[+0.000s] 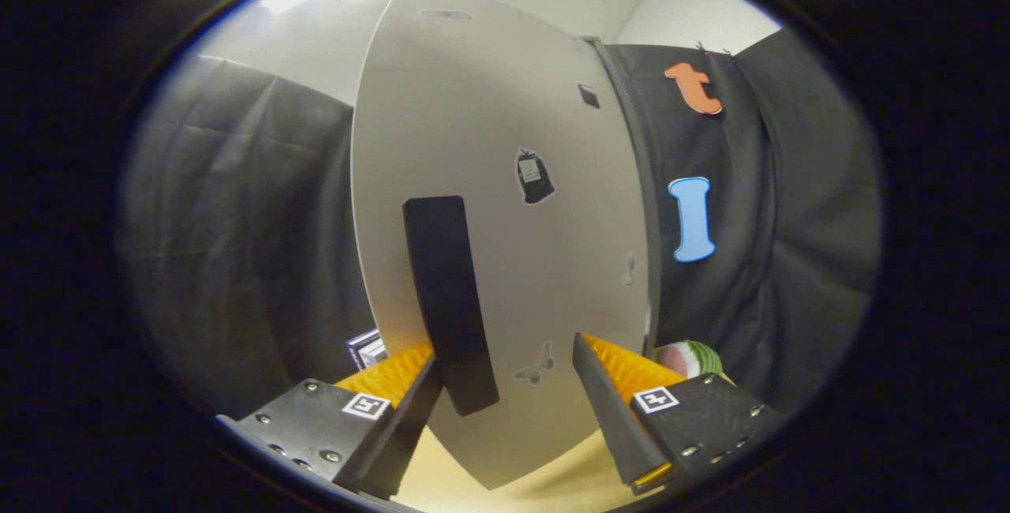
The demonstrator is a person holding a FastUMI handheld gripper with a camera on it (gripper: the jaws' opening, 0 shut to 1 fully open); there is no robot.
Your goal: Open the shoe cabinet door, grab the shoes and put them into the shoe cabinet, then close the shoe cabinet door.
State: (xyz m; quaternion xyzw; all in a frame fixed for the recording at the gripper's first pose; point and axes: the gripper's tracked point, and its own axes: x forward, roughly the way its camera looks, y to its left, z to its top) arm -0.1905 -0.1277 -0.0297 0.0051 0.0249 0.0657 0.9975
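The claw stood wide, fingers apart and holding nothing. The shoe cabinet door rose directly ahead of it, its dark handle just inside the left finger. A striped round object lay right of the door.

No readable txt anywhere. Tag sticker on cabinet door too blurry. Gripper fingers apart, square markers only.

You have black cloth wall either side, white wall above, striped round object low right, small dark box low left.
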